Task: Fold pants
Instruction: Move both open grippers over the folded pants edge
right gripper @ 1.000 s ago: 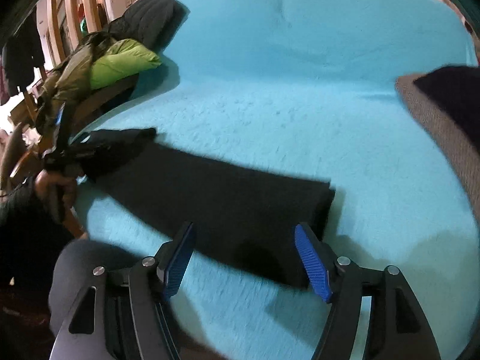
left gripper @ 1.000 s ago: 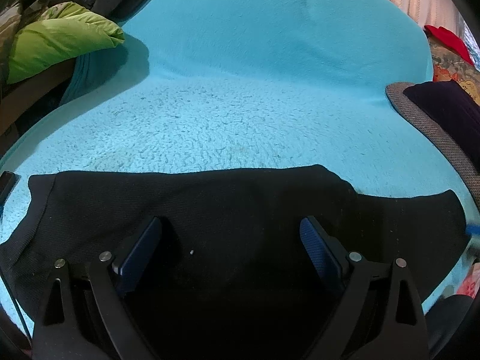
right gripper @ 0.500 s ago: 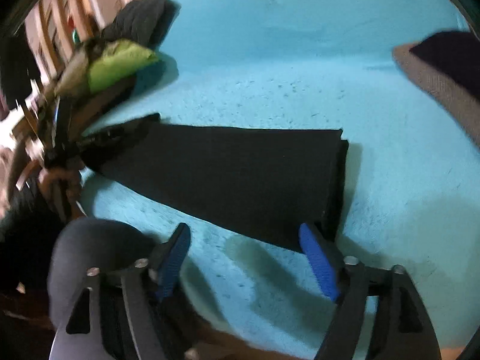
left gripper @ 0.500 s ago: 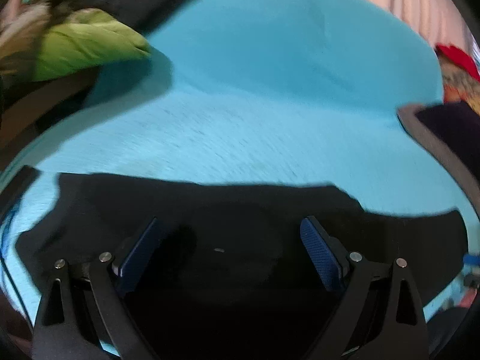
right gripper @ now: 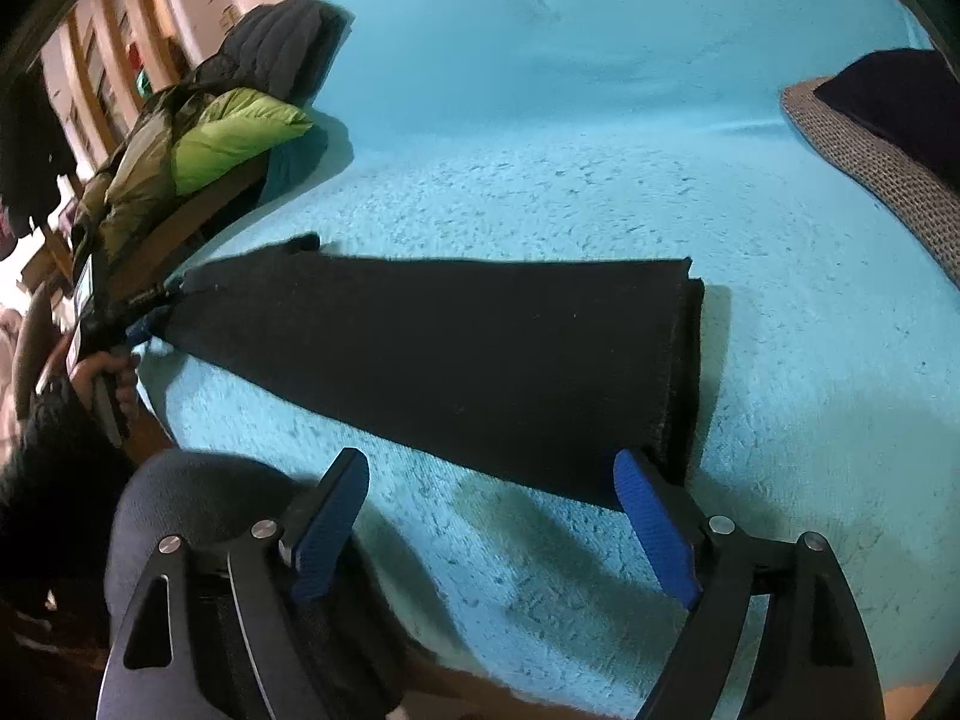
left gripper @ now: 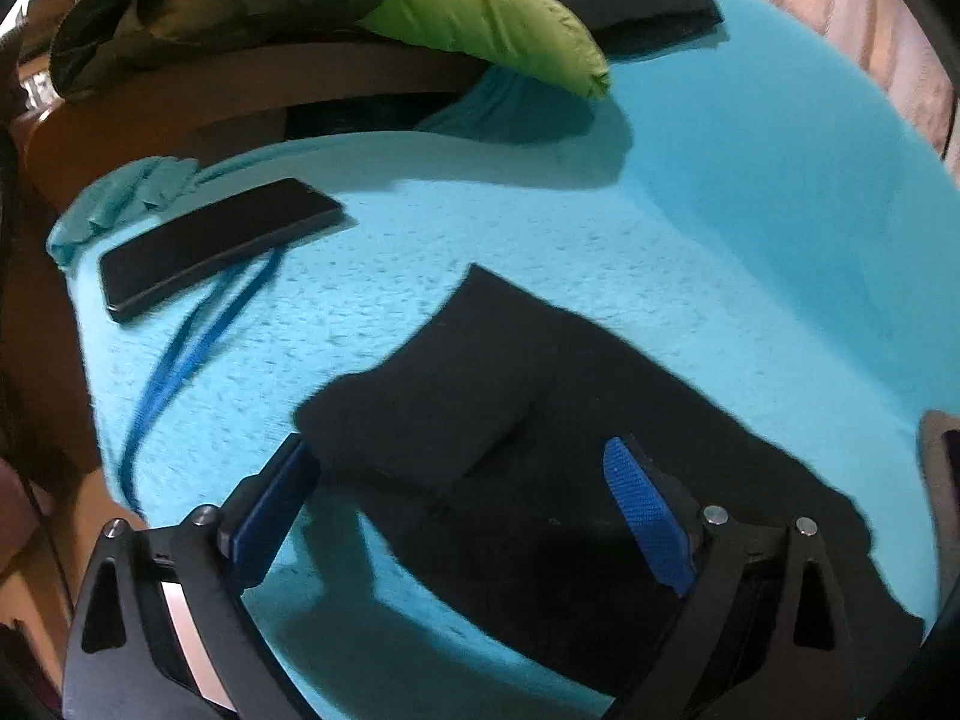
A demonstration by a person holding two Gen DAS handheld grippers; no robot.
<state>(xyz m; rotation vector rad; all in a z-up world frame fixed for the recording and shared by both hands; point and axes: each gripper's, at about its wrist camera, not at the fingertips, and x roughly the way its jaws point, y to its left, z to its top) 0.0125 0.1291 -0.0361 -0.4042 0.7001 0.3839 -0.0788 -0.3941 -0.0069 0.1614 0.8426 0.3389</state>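
Black pants (right gripper: 480,348) lie stretched as a long strip across the turquoise blanket (right gripper: 600,150). Their hem end (right gripper: 684,360) sits just beyond my right gripper (right gripper: 491,457), whose jaws are opening; only blanket and the strip's near edge show between its blue pads. In the left wrist view the other end of the pants (left gripper: 540,450) lies bunched, with a flap (left gripper: 444,384) doubled over. My left gripper (left gripper: 456,447) hovers open over that end, its pads apart from the cloth. A hand (right gripper: 108,372) holds that gripper at the far left of the right wrist view.
A black phone (left gripper: 222,246) and a blue cable (left gripper: 198,336) lie on the blanket left of the pants. A green and olive jacket (left gripper: 492,6) is piled on a wooden rail. A grey mat with dark cloth (right gripper: 888,120) lies at the right. A dark padded shape (right gripper: 198,510) sits near the bed's edge.
The left view has swung and rolled to the left, bringing the phone and cable into sight. The right gripper has widened, and the pants now lie straighter with the hem clear of its fingers.
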